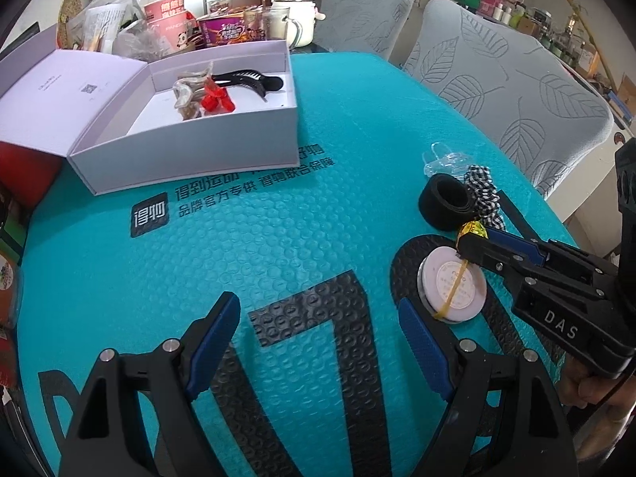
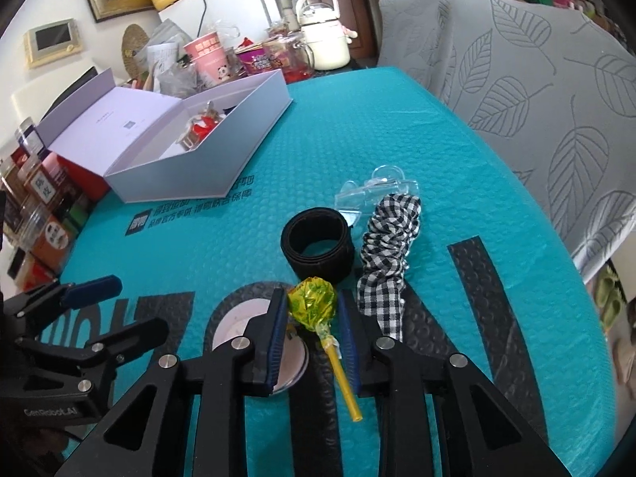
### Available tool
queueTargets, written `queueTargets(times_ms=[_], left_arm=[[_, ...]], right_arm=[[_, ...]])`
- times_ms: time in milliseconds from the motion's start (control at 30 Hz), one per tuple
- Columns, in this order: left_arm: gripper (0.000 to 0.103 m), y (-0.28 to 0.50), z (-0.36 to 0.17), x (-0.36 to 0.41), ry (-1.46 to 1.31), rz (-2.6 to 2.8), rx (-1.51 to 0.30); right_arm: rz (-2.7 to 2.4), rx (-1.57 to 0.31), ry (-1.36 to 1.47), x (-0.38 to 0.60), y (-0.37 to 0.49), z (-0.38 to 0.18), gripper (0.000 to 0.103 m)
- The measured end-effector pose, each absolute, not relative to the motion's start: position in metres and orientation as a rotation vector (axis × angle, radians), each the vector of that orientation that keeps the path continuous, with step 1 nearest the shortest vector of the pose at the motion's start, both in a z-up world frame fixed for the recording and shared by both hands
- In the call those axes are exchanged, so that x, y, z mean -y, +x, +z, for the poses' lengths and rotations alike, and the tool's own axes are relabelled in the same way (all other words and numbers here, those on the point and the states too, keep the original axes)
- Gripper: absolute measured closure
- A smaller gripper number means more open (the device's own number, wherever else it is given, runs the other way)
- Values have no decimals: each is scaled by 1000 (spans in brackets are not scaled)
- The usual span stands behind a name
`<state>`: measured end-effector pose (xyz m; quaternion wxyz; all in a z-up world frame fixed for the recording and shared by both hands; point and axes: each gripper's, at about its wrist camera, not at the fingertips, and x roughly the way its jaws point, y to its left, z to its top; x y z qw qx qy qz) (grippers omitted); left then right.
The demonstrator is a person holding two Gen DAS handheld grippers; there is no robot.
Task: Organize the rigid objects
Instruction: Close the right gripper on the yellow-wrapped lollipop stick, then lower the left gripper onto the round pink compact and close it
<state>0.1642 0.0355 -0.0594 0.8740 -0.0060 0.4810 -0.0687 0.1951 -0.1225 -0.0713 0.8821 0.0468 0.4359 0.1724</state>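
Note:
My right gripper (image 2: 312, 312) is shut on the head of a yellow-green foil lollipop (image 2: 312, 302), whose stick lies on the teal bubble mat (image 2: 397, 119). Under it sits a round pink tin (image 1: 453, 288) with a yellow rubber band. Just beyond lie a black rolled strap (image 2: 318, 242), a checked scrunchie (image 2: 389, 246) and a clear plastic clip (image 2: 373, 190). My left gripper (image 1: 318, 310) hangs open over the mat, with nothing between its fingers. The open white box (image 1: 190, 163) at the far left holds a black hair claw (image 1: 246, 79), a red clip (image 1: 216, 99) and a beige claw (image 1: 187, 91).
Cups, snack tubs and a cream kettle (image 1: 294, 4) crowd the table's far end behind the box. Two chairs with grey leaf-pattern covers (image 2: 536, 91) stand along the right edge. Jars and cartons (image 2: 39, 214) line the left edge. A person's hand (image 1: 588, 393) holds the right gripper.

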Motion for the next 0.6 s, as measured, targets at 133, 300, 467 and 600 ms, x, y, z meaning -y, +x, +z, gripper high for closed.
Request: queueTargets(times_ms=[133, 300, 467, 600], left_arm=[[21, 165, -57, -26, -22, -180, -997], [21, 167, -57, -9, -18, -253, -996], [21, 174, -64, 18, 7, -337, -1019], [20, 178, -72, 37, 30, -377, -1036]], right_arm=[[388, -890, 107, 131, 186, -69, 78], [387, -862, 122, 146, 167, -63, 78], [331, -844, 110, 161, 150, -57, 78], [267, -843, 124, 180, 142, -56, 78]])
